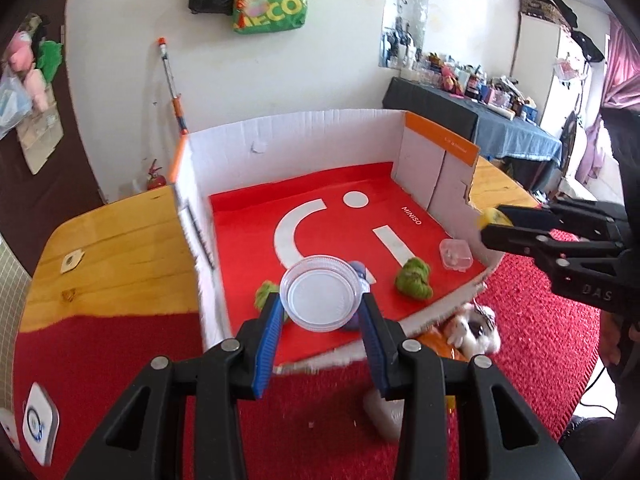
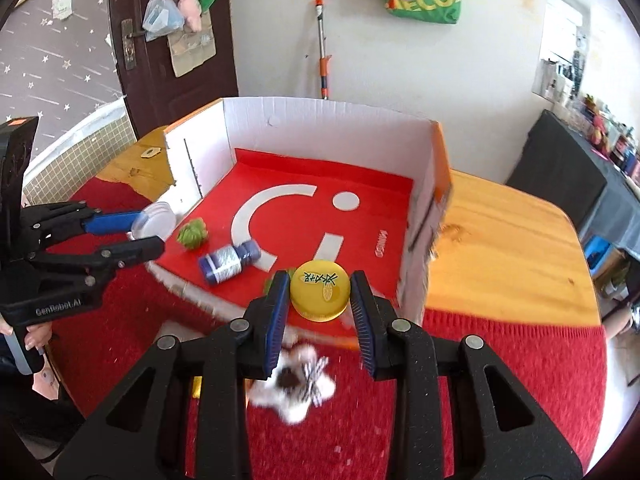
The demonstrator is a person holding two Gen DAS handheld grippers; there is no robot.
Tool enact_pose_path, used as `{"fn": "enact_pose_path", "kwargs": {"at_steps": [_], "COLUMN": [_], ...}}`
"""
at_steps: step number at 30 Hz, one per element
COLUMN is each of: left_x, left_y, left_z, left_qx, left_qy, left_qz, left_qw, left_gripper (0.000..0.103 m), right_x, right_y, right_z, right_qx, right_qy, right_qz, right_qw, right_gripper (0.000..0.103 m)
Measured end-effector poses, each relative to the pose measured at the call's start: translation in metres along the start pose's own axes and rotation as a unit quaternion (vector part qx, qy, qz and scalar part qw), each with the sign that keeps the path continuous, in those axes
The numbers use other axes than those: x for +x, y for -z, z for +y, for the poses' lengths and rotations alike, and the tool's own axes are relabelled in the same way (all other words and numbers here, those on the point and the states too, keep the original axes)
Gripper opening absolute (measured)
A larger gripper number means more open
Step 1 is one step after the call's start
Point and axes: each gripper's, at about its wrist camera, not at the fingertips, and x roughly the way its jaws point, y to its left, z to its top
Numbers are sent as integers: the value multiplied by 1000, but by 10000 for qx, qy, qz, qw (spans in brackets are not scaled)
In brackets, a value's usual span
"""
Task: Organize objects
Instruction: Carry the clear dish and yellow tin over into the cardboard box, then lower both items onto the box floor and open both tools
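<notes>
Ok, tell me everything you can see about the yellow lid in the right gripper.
The yellow lid is a round, glossy cap, plastic by the look of it, with a ribbed rim. Its top carries dark characters and a small lemon-slice drawing. It tilts toward the camera, clamped at its sides by the right gripper, whose blue-padded fingers press on it, above the near edge of the red-floored cardboard box.

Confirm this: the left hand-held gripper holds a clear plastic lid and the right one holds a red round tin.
Not quite. The tin in the right hand-held gripper is yellow, as the right wrist view shows. The left hand-held gripper does hold the clear lid.
</notes>
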Motion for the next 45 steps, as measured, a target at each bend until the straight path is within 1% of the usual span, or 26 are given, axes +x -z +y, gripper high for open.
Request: {"fn": "enact_pose_path", "kwargs": {"at_steps": [4, 7, 12, 18, 24, 27, 33, 38, 45], "left_x": [19, 35, 58, 74, 90, 96, 103, 110, 110], "left_y": [-14, -23, -29, -32, -36, -38, -37, -34, -34], "left_z": [2, 4, 6, 13, 19, 19, 19, 20, 19], "left_qx": [103, 164, 275, 252, 227, 249, 283, 310, 348], "left_qy": [66, 143, 211, 311, 375, 392, 418, 433, 419], "left_qz": [188, 395, 726, 1024, 1259, 1341, 1470, 1586, 1578], "left_qw": [9997, 9990, 9968, 9939, 9911, 9899, 9878, 9859, 9860], "left_gripper": [41, 41, 41, 41, 41, 41, 41, 41, 41], "right_x": [26, 47, 70, 92, 103, 107, 114, 116, 111], "right_y": [-17, -25, -30, -33, -36, -36, -32, -28, -24], "right_z": [-1, -3, -8, -10, -13, -15, -18, -19, -18], "right_qx": [-137, -192, -237, -324, -332, -334, -369, -387, -474], "right_qy": [-153, -237, -360, -391, -418, -357, -391, -422, -425], "right_qz": [304, 620, 986, 1406, 1673, 1788, 2005, 2091, 2108], "right_qw": [9993, 9976, 9942, 9888, 9845, 9827, 9782, 9762, 9754], "right_gripper": [30, 30, 30, 30, 30, 30, 30, 30, 30]}}
